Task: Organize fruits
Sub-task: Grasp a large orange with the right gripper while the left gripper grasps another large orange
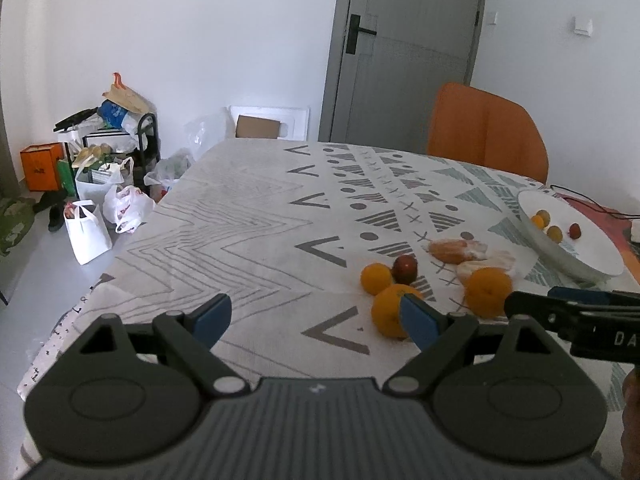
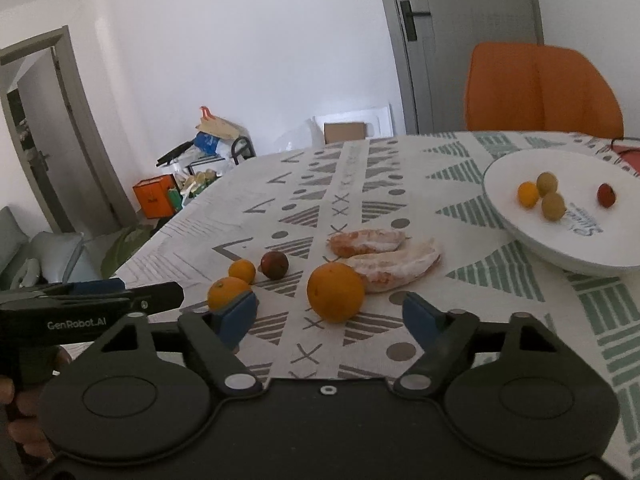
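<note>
On the patterned tablecloth lie a large orange, a medium orange, a small orange, a dark red fruit and two peeled citrus segments. My right gripper stands open with the large orange between its blue pads, which do not touch it. My left gripper is open over bare cloth, and its right finger hides part of the medium orange. A white plate at the right holds several small fruits.
An orange chair stands behind the table's far edge, with a grey door beyond it. Bags and boxes crowd the floor left of the table. A dark cable lies on a red mat behind the plate.
</note>
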A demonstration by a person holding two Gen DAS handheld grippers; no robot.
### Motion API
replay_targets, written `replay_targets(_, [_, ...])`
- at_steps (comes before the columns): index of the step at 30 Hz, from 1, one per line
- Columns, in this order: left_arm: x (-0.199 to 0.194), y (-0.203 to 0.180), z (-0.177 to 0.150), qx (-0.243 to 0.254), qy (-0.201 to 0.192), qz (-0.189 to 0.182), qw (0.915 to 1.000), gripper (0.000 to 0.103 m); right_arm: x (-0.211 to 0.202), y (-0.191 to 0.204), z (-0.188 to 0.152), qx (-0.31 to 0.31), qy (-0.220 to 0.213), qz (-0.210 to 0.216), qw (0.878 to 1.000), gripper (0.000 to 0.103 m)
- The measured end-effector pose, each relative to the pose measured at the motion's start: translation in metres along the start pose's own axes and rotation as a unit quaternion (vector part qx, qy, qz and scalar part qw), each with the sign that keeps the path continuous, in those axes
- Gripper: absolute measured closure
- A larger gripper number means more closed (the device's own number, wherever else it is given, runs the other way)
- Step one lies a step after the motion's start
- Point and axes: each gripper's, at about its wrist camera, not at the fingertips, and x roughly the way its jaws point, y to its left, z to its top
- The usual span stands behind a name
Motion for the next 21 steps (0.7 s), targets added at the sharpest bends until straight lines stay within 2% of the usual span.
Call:
replay_targets(3, [0.007,0.004,0.002,-0.004,0.005,0.002,1.0000,0.013,0.012,0.001,0.002,0.001,0.010,0.004,1.000,0.027])
replay_targets(6, [0.012,0.008,0.004,-0.006,0.006,0.004,1.0000,0.013,0.022,0.002,0.003,-0.001,0.018,0.009,1.000,0.036])
replay_targets(9, [0.016,0.010,0.004,-0.008,0.009,0.007,0.9999,0.013,0.033,0.001,0.003,0.000,0.029,0.004,1.000,0.065])
replay_targets(10, [0.017,0.010,0.004,-0.009,0.010,0.008,0.9999,0.013,0.035,-0.001,0.003,0.007,0.031,0.012,0.999,0.069])
replay_targets(21, [0.027,-0.001,0.009,-0.007,0.009,-0.018,0.9998,0.013,0.025,-0.015,0.004,0.023,0.029,0.016,0.999,0.069])
